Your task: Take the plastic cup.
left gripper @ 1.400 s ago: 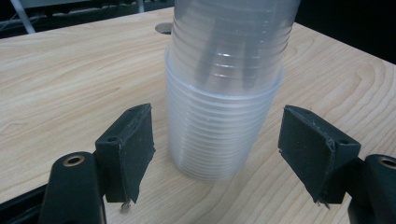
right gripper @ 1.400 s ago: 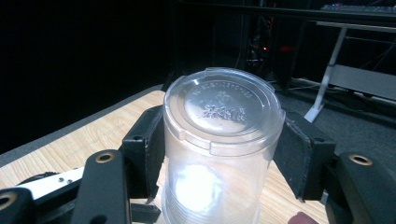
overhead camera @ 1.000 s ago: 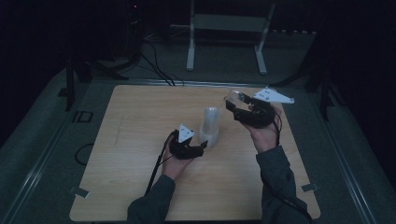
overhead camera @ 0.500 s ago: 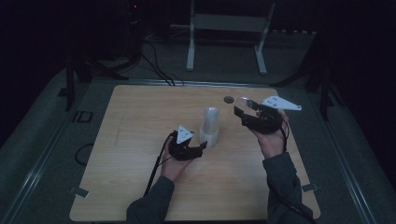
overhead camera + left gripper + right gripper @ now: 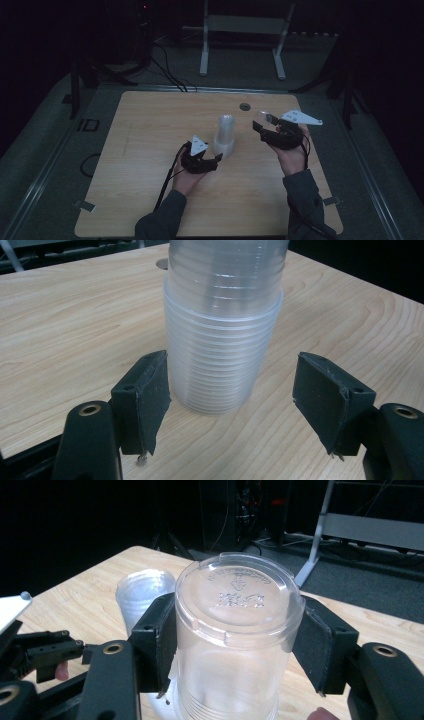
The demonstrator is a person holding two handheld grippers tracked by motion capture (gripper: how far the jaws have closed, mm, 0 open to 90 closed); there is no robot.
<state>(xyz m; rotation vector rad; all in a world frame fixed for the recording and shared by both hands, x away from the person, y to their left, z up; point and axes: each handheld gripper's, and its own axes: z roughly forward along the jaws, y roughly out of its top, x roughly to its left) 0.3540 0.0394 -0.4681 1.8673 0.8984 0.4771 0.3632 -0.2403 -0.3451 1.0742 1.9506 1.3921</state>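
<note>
A stack of clear plastic cups (image 5: pixel 225 134) stands upside down near the middle of the wooden table (image 5: pixel 140 130). My left gripper (image 5: pixel 216 159) sits at the stack's near side, open. In the left gripper view its jaws stand either side of the stack's base (image 5: pixel 220 355), with a gap at the right pad (image 5: pixel 320 395). To the right of the stack, above the table, my right gripper (image 5: pixel 272 131) is shut on a single clear cup (image 5: pixel 261 119). The right gripper view shows that cup (image 5: pixel 235 630) bottom-up between the pads, with the stack (image 5: pixel 142 597) behind it.
A small dark round hole (image 5: pixel 244 106) sits in the table behind the stack. A white metal stand (image 5: pixel 245 25) and cables (image 5: pixel 165 70) lie on the floor beyond the far edge. The table's right edge is close to my right hand.
My right gripper has carried the single cup away from the top of the stack, to the right and nearer the person. The left gripper and the stack have stayed put.
</note>
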